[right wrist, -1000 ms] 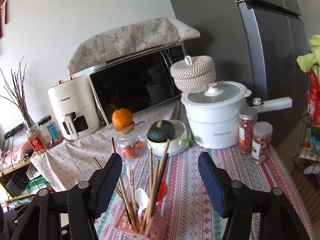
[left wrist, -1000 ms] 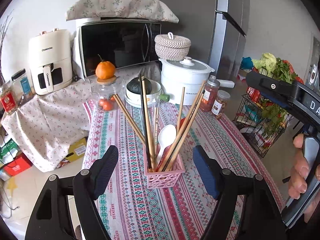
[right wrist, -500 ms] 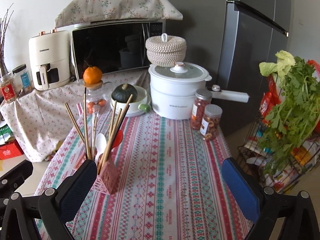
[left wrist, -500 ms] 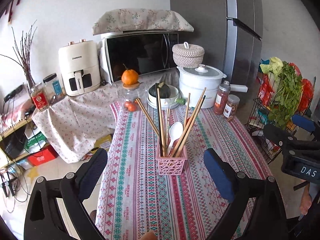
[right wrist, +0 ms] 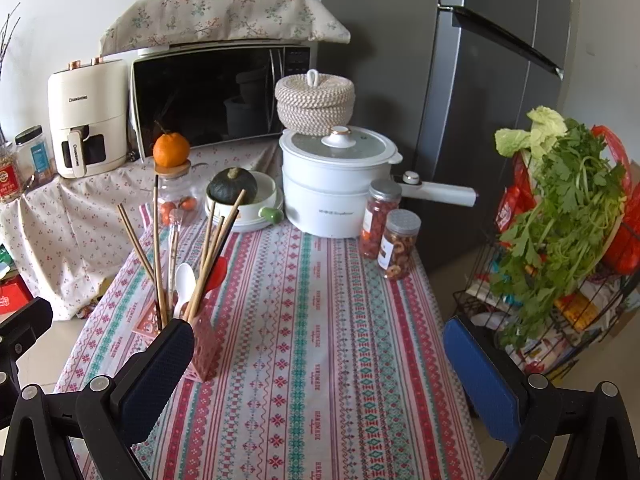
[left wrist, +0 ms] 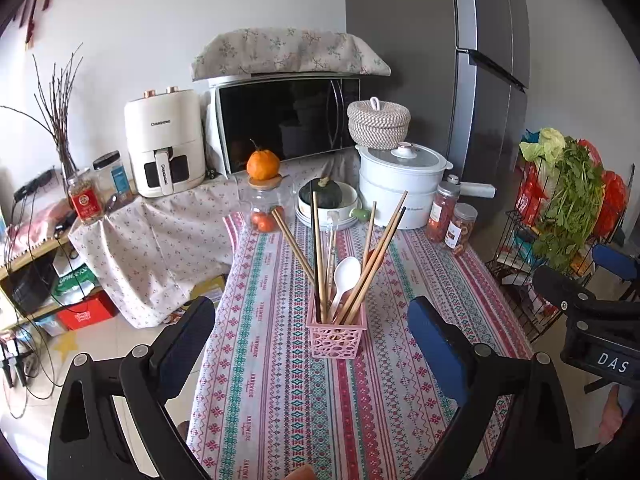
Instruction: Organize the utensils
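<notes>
The left gripper (left wrist: 312, 344) is hanging above the near part of the table with its fingers (left wrist: 434, 346) spread wide, and nothing is sitting between the pads; the jaws have just been opening. Ahead of these fingers, about midway between them and a little beyond the tips, the pink basket (left wrist: 337, 334) is standing on the striped tablecloth (left wrist: 276, 392). Inside the basket the wooden chopsticks (left wrist: 374, 260) are leaning out in different directions, one dark chopstick (left wrist: 316, 256) is standing almost upright, and a white spoon (left wrist: 345, 276) is resting among them. The right gripper (right wrist: 320, 364) is also standing wide, holding nothing, and its jaws too have just been opening. From this side the basket is lying just beyond the left finger, partly hidden behind its pad, and a red spoon (right wrist: 216, 270) is showing next to the white one. Between the right gripper's fingers only bare cloth is lying. Farther ahead of both grippers, at the far end of the table, a white pot (right wrist: 334, 184) is standing, with two jars (right wrist: 390, 234) beside it toward the right finger. A dark green squash (right wrist: 232, 186) is sitting in a white bowl beside the pot on the left-finger side. Beyond the right finger a wire rack with green vegetables (right wrist: 560, 208) is standing off the table.
</notes>
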